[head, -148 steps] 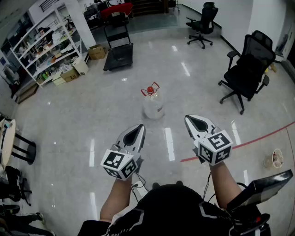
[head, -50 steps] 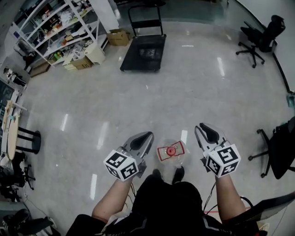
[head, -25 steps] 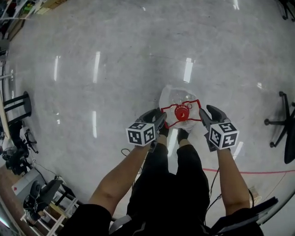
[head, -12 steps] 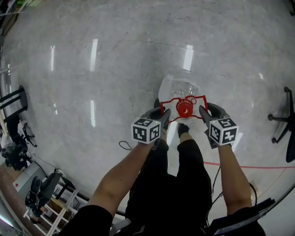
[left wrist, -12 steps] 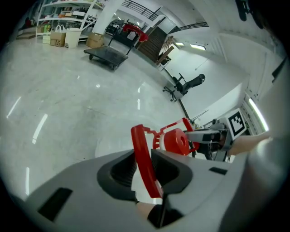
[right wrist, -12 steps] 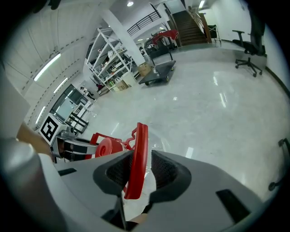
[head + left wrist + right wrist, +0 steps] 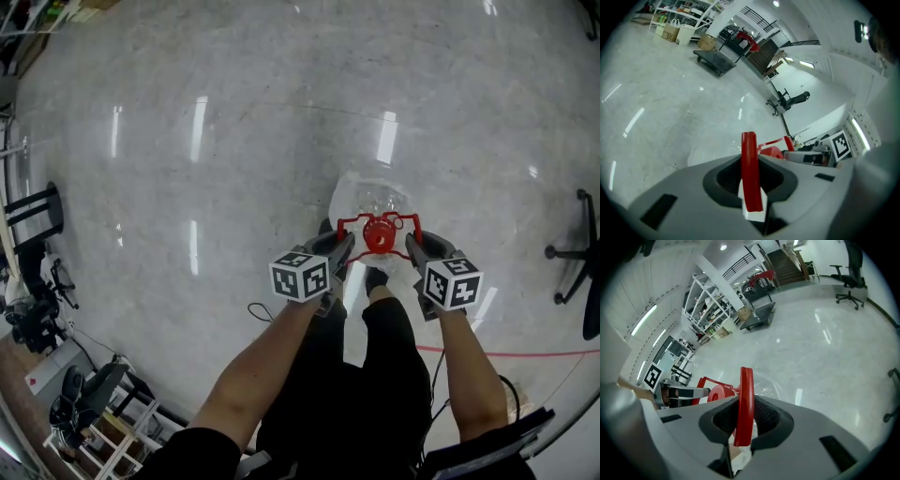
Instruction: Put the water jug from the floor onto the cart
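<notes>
Polished grey floor, streaked with glare, lies under my feet. Nearest are my two tools. The left hand-held gripper is closing on the nine o'clock bar of the red handle, and the right hand-held gripper on its three o'clock bar, one flat strip between each pair of jaws. One clear plastic water jug with a round red cap stands on the floor at twelve o'clock. One flat black cart sits far off at eleven.
</notes>
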Available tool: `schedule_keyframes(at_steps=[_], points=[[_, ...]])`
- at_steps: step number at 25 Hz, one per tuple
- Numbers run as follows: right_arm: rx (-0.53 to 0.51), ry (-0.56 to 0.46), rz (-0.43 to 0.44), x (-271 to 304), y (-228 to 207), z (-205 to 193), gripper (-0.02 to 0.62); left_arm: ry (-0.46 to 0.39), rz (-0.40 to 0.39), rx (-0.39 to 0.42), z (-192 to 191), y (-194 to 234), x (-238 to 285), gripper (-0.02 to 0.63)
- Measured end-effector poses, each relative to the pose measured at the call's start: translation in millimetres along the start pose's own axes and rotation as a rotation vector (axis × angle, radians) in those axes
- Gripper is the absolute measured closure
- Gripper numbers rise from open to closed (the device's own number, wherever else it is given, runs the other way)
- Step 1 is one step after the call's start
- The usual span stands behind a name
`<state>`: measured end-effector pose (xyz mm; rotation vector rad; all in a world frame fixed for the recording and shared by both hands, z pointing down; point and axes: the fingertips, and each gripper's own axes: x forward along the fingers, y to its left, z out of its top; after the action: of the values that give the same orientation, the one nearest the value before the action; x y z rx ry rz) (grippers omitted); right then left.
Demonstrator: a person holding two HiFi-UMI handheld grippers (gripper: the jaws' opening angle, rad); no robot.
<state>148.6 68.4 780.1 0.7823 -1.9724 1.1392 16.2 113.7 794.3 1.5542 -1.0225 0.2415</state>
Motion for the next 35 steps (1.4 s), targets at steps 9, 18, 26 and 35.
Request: schedule_keyframes(at_steps=[9, 18, 26, 35], points=[[-0.016, -0.101, 0.030, -62, 43, 65, 0.528, -0.046, -0.066, 0.042, 59, -55, -54, 0.537], [-0.063, -0.307, 0.037, -81, 44, 158, 0.528, -0.182, -0.112, 0.249, 165, -94, -58, 0.537], [-0.091, -0.445, 0.033, -126, 109, 206, 0.528, -0.266, -0.195, 0.391, 216, -132, -137, 0.535], [-0.159, -0.514, 0.092, -136, 133, 312, 0.528, -0.357, -0.214, 0.416, 315, -158, -166, 0.532]])
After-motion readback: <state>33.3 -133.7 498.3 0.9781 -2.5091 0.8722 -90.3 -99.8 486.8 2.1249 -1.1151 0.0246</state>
